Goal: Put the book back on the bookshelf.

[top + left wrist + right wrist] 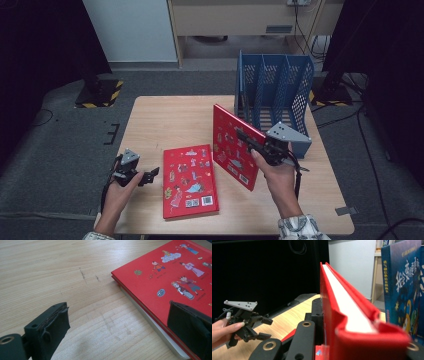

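Red book (pixel 170 282) flat on wooden table (pixel 62 270).

Bare wooden table (pixel 165 117) is lying open across the far left, giving free passage there. A flat red book (pixel 190 181) is occupying the near middle. An upright red book (pixel 235 146) is standing just in front of the blue file rack (pixel 275 100), blocking the way to its slots.

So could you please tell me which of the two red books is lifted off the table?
The red book clamped upright in the right gripper, beside the blue file rack. The other red book lies flat on the table near the open left gripper.
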